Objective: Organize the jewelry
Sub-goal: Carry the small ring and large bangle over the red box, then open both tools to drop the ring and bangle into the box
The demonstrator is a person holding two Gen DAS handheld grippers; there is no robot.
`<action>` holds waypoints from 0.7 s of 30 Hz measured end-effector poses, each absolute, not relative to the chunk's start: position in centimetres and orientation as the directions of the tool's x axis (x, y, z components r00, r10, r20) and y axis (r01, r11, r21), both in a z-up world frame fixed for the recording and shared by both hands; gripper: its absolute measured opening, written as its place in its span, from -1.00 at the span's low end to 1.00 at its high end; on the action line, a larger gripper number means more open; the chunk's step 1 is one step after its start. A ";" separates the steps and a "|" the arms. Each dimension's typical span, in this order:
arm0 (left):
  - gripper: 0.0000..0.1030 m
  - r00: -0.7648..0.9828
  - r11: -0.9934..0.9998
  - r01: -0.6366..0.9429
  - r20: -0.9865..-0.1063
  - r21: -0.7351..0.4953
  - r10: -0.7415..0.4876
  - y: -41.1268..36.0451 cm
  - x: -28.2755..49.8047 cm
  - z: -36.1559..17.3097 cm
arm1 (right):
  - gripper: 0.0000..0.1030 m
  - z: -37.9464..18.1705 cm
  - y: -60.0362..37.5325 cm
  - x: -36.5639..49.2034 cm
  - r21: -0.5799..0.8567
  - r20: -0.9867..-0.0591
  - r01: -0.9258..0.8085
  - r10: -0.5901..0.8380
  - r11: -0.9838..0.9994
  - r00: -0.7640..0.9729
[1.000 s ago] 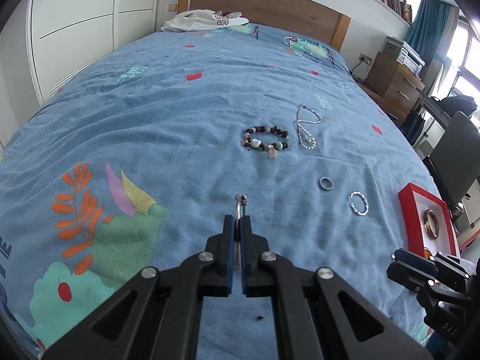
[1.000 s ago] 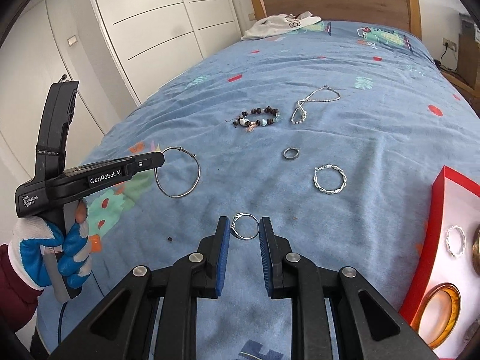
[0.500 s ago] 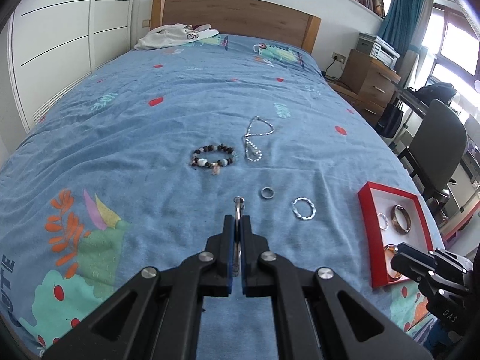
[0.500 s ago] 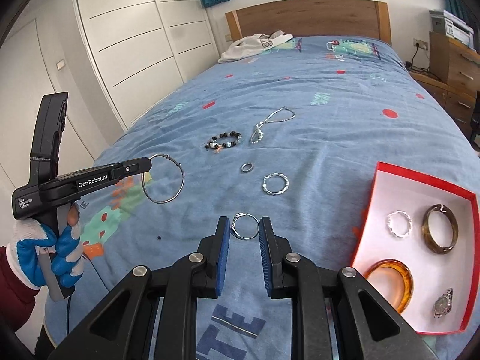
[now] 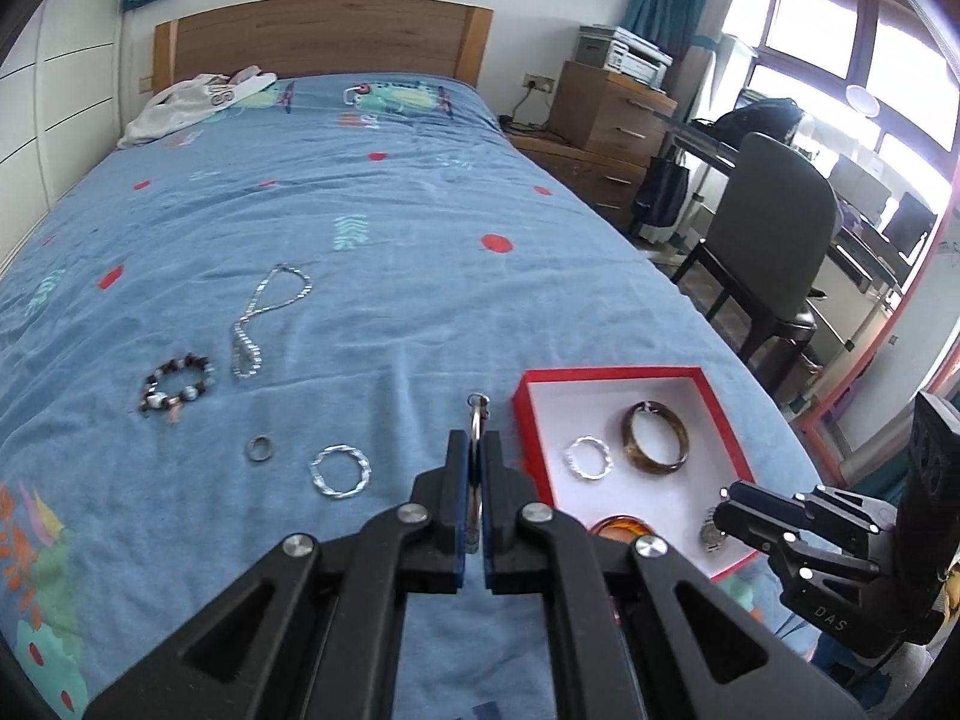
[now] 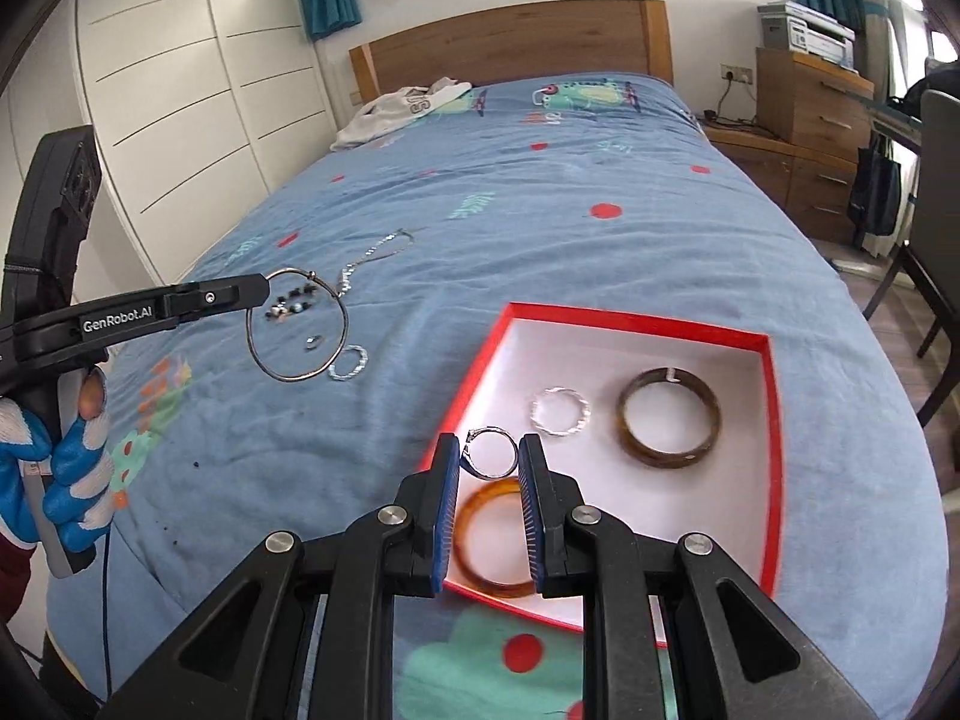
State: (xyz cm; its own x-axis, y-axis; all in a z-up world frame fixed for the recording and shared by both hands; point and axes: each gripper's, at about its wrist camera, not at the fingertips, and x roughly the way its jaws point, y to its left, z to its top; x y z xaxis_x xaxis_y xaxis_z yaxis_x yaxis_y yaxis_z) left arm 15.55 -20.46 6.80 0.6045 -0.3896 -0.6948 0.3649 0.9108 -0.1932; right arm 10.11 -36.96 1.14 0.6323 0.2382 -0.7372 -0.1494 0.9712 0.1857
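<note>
My left gripper [image 5: 477, 450] is shut on a thin wire bangle [image 6: 298, 324], held in the air left of the red tray [image 5: 636, 373]. My right gripper [image 6: 489, 456] is shut on a small silver ring [image 6: 491, 451], above the tray's near left corner [image 6: 474, 381]. In the tray lie a twisted silver bangle [image 6: 561, 412], a dark brown bangle [image 6: 669, 418], an amber bangle [image 6: 489, 540] and a watch [image 5: 711, 531]. On the blue bedspread lie a beaded bracelet [image 5: 178, 382], a silver chain [image 5: 264, 318], a small ring [image 5: 261, 449] and a twisted silver bangle [image 5: 340, 471].
The bed's right edge runs just past the tray. A chair [image 5: 774, 246], a desk and a wooden drawer unit [image 5: 606, 114] stand to the right. White clothing [image 5: 192, 102] lies by the headboard. White wardrobes [image 6: 198, 90] line the left wall.
Both grippers have moved right towards the tray, each keeping its hold. The right gripper with its ring is now over the tray's near left corner.
</note>
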 end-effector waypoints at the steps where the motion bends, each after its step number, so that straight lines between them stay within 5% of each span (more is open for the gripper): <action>1: -0.95 0.594 0.903 0.381 -0.697 -0.197 -0.402 -21.6 15.8 6.6 | -0.61 0.9 -37.9 10.2 0.180 -0.743 -0.134 0.224 0.975 0.630; 11: -0.95 0.478 0.847 0.495 -0.752 -0.196 -0.454 -31.1 17.6 1.8 | -0.61 -3.0 -42.9 12.5 0.151 -0.796 -0.075 0.166 0.986 0.582; 21: -0.94 0.490 0.864 0.480 -0.769 -0.154 -0.410 -31.0 18.9 -0.9 | -0.61 -6.6 -42.5 13.8 0.148 -0.839 -0.094 0.175 0.985 0.515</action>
